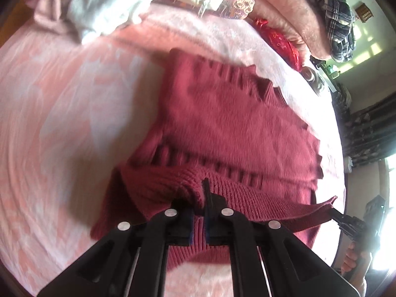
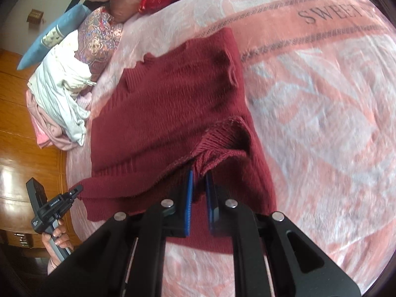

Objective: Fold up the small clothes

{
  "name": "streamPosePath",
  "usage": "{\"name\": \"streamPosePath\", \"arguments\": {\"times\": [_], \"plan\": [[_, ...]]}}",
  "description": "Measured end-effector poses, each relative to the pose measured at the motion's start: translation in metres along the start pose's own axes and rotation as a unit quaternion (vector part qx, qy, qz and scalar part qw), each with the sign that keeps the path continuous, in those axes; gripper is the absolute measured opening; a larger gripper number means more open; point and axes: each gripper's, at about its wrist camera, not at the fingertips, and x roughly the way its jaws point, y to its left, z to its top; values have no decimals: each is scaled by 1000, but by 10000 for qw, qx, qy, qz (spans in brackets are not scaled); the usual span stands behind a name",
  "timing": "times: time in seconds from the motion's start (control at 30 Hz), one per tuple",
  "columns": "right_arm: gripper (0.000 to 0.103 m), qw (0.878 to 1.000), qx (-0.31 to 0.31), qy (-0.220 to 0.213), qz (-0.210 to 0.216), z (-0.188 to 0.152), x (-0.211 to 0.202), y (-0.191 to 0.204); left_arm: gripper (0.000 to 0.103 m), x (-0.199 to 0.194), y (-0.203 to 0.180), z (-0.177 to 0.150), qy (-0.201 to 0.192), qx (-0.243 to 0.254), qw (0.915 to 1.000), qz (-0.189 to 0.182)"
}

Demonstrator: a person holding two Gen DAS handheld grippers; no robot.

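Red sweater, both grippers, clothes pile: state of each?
red sweater: spread on the pink blanket, near hem lifted and pulled taut between both grippers.
left gripper: shut on the hem's ribbed edge.
right gripper: shut on the hem, knit bunched between its fingers.
clothes pile: unfolded, heaped at the blanket's edge.

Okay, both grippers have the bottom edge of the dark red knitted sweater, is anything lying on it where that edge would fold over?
Nothing visible. The dark red knitted sweater is bare on the pink patterned blanket; the pile of pale clothes sits off to its side.
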Motion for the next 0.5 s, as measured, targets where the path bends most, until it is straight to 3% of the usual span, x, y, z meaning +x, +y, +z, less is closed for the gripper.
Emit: {"name": "streamPosePath", "arguments": {"times": [0.17,0.27,0.4,0.5], "plan": [[9,9994,312,-121,113,35,19,-14,6,22,2,39,-53,-145,9998,-99],[6,9994,281,-208,-63,55,33,-23,7,40,5,56,31,-296,9992,-279],[10,9992,151,-315,-194,70,36,-29,9,53,6,73,231,-273,9989,-317],[13,9985,-175,-389,-357,72,32,-28,22,33,11,84,40,-314,9976,-615]]}}
